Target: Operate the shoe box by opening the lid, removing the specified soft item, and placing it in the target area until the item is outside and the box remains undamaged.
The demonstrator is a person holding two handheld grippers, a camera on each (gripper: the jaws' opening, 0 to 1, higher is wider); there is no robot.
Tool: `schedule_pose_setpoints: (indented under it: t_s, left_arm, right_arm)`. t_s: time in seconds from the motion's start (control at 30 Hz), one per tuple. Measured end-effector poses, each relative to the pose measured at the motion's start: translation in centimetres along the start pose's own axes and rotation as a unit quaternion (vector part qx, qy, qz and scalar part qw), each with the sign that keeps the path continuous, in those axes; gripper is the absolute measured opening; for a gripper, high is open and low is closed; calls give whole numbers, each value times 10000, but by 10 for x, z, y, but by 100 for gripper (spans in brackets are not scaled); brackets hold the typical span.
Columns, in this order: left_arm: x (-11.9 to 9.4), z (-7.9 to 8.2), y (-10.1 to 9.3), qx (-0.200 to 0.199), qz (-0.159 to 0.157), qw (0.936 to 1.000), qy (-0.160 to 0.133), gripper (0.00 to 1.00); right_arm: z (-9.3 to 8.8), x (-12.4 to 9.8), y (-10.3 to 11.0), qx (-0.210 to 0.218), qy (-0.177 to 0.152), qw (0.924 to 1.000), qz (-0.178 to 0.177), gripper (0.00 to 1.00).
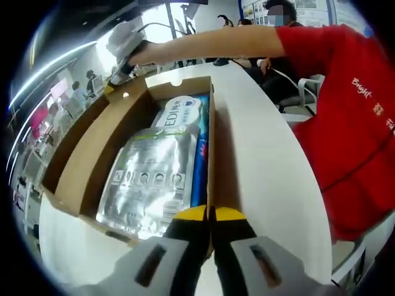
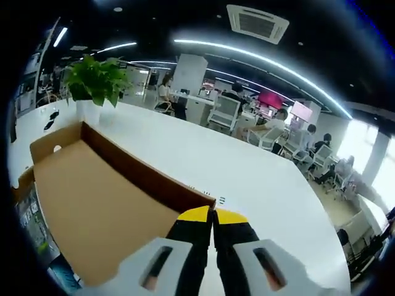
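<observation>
in the left gripper view the left claw (image 1: 210, 214) has its yellow-tipped jaws pressed together on the near wall of the open shoe box (image 1: 69, 161), which sits on the white tabletop (image 1: 265, 166); inside the box a silver pouch (image 1: 150, 179) lies on a blue and white pack (image 1: 185, 112). at the box's far end the right claw (image 1: 123, 69), held by a person in a red shirt (image 1: 349, 117), is at the lid's edge. in the right gripper view the right claw (image 2: 213, 216) is closed on the edge of the brown lid (image 2: 92, 209), with a potted plant (image 2: 95, 80) beyond.
</observation>
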State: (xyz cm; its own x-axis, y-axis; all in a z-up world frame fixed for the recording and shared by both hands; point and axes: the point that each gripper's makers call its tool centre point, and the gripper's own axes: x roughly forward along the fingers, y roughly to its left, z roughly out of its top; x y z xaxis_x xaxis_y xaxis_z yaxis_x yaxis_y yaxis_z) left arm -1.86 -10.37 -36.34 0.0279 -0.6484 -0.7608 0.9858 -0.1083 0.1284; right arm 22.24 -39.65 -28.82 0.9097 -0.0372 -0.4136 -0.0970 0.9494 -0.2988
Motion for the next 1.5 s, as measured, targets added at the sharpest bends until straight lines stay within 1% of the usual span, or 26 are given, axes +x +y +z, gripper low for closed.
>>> schedule_pose_setpoints:
  t_s: [0.13, 0.33, 0.43, 0.5, 0.53, 0.57, 0.6, 0.63, 0.67, 0.7, 0.8, 0.9, 0.93, 0.97, 1.0, 1.03, 1.13, 1.17, 1.2, 1.23, 1.27, 1.37, 1.4, 1.43, 1.47, 1.5]
  left_arm:
    - [0, 0, 0, -9, -9, 10000, 13, 1]
    - [0, 0, 0, 4, 3, 10000, 6, 1]
    - [0, 0, 0, 9, 2, 10000, -2, 1]
    - [0, 0, 0, 12, 2, 10000, 0, 1]
    - [0, 0, 1, 12, 0, 10000, -2, 1]
    - [0, 0, 1, 12, -1, 10000, -1, 1]
    - [0, -1, 1, 9, 2, 10000, 1, 1]
    - [0, -1, 1, 6, 1, 10000, -1, 1]
    - [0, -1, 1, 7, 4, 10000, -10, 1]
    - [0, -1, 1, 9, 7, 10000, -15, 1]
    - [0, -1, 2, 18, 6, 10000, -19, 1]
    - [0, -2, 2, 4, -20, 10000, -9, 1]
    - [0, -3, 2, 0, -23, 10000, -8, 1]
    - [0, -2, 2, 8, -22, 10000, -15, 1]
    - [0, -2, 2, 5, -22, 10000, -17, 1]
    - [0, -3, 2, -1, -26, 10000, -7, 1]
    - [-1, -2, 2, -8, -18, 10000, -13, 1]
    - [-1, -2, 1, -11, -14, 10000, -15, 1]
    - [-1, -2, 1, -9, -10, 10000, -15, 1]
    - [-1, -1, 1, -14, -9, 10000, -18, 1]
    - [-1, -1, 1, -22, -13, 10000, -19, 1]
    - [0, -2, 2, -51, -50, 10000, -14, 1]
    - [0, -1, 2, -59, -80, 9999, -15, 1]
    - [0, -1, 2, -78, -98, 9999, -26, 1]
    - [3, -1, 1, -100, -147, 9998, -121, 1]
    - [9, 0, -1, -102, -211, 9996, -184, 1]
  right_arm:
    - [-2, 0, 1, -8, 49, 10000, 37, 0]
    - [-3, 8, 0, -32, 85, 10000, 33, 0]
    - [-3, 10, 1, -185, 33, 9998, 22, 0]
    - [-2, 9, 1, -166, 3, 9999, 4, 0]
    - [-5, 11, 2, -295, -65, 9995, -28, 0]
    - [-3, 12, 7, -423, -140, 9989, 121, 0]
    - [-5, 11, 8, -355, -106, 9993, 55, 0]
    - [-7, 13, 7, -514, -44, 9987, 29, 0]
    - [-11, 10, 4, -872, 82, 9961, -141, 0]
    - [-13, 12, 4, -896, 33, 9959, -110, 0]
    - [-9, 3, 2, -769, -130, 9969, -63, 0]
    - [-8, -3, -2, -451, -258, 9986, 39, 0]
    - [-7, -4, -2, -368, -300, 9988, 112, 0]
    - [-5, -12, 2, -338, -346, 9984, 276, 0]
    - [-5, -18, 6, -136, -341, 9985, 406, 0]
    - [-6, -17, 8, -80, -334, 9980, 530, 0]
    - [-4, -19, 12, -85, -406, 9967, 696, 1]
    - [-2, -28, 14, -87, -431, 9963, 741, 4]
    - [0, -31, 15, -112, -458, 9961, 752, 7]
    - [1, -27, 17, -141, -521, 9956, 768, 8]
    - [6, -29, 24, -174, -662, 9927, 992, 10]
    - [10, -36, 35, -205, -786, 9877, 1335, 19]
    - [17, -54, 55, -420, -1059, 9744, 1936, 21]
    - [21, -62, 64, -524, -1205, 9676, 2157, 22]
    - [22, -69, 70, -614, -1252, 9641, 2261, 23]
    - [19, -72, 72, -673, -1230, 9626, 2317, 25]
